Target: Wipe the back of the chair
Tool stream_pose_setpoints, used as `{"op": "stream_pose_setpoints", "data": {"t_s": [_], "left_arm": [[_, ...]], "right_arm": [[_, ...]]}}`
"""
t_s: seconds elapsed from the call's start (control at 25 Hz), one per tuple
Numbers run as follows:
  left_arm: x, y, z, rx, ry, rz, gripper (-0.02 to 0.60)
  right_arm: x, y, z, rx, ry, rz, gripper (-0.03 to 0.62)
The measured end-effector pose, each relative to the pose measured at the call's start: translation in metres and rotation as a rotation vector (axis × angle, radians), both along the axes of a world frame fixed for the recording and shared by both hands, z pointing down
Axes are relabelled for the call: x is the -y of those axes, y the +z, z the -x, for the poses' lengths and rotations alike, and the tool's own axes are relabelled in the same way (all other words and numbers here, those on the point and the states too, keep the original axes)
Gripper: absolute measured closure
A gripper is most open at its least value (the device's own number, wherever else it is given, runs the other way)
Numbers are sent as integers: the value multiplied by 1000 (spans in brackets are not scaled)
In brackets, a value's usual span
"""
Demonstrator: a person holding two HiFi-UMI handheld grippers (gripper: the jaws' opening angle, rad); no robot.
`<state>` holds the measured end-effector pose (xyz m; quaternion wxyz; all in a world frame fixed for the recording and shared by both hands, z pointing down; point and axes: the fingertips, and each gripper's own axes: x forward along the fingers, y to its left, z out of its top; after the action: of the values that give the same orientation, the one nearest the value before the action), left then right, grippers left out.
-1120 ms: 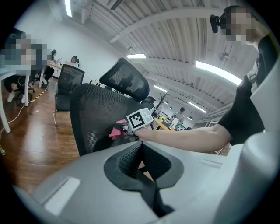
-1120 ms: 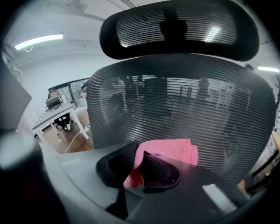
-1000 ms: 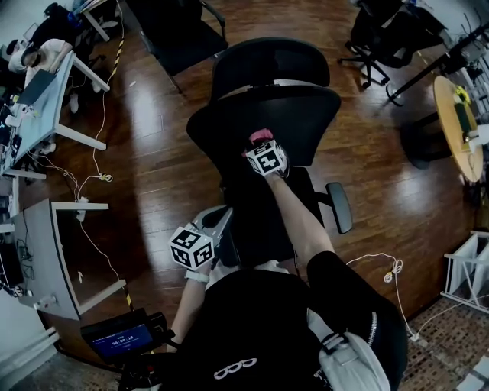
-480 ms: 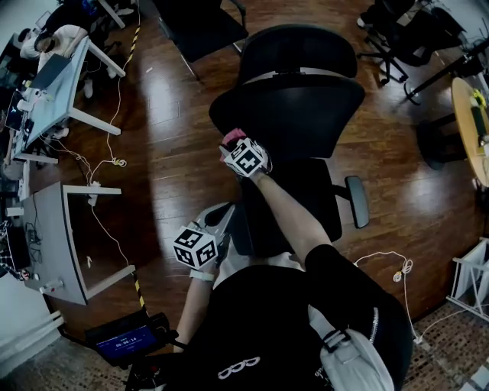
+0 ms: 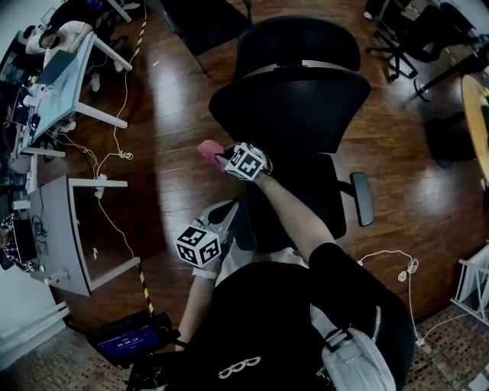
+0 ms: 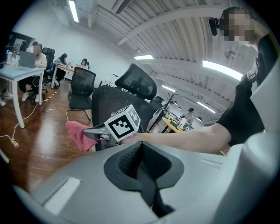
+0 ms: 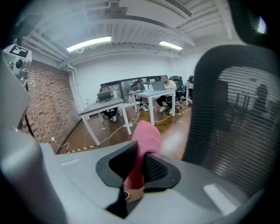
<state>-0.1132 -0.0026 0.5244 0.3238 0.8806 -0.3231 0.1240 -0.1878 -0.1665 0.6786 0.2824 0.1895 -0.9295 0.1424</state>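
The black mesh office chair stands in front of me, its backrest [image 5: 294, 99] below the headrest [image 5: 299, 42] in the head view. My right gripper [image 5: 223, 157] is shut on a pink cloth [image 5: 208, 150] and is held just off the backrest's left edge, over the floor. In the right gripper view the cloth [image 7: 146, 135] sticks up between the jaws of the right gripper [image 7: 139, 159], with the mesh backrest [image 7: 238, 118] close on the right. My left gripper [image 5: 228, 210] hangs low near the seat; in its own view the left gripper [image 6: 142, 153] is shut and holds nothing.
A grey desk [image 5: 57, 244] and a white table [image 5: 65, 72] stand at the left, with cables [image 5: 99, 164] on the wood floor. The chair's armrest [image 5: 362, 198] juts out at the right. More chairs [image 5: 202, 19] stand behind, and people sit at the far desks.
My right gripper has moved left with the pink cloth, from the middle of the backrest to just past its left edge. The left gripper has barely moved.
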Motion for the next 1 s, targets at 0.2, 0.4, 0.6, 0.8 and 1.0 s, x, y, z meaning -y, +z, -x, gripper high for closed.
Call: {"op": "stream_pose_setpoints", "data": {"t_s": [0.2,0.4,0.6,0.8,1.0], "left_arm": [[-12,4,-38,22,2,-7,591],[-12,2,-57,30,10,-15,591],[-13,-3,-77,26,35,-12,591],[-13,-8,-97,17,58,-7,591],[-26,-5,-129,8,66,2,591]], "right_arm": [[43,18,-112,-39,288,39,557],[67,22,-181,-71,395,50,556],[74,15,-216,-70,440,48,556],[82,9,-260,-78,505,48,556],[75,15,-338,-94,598,60,556]]}}
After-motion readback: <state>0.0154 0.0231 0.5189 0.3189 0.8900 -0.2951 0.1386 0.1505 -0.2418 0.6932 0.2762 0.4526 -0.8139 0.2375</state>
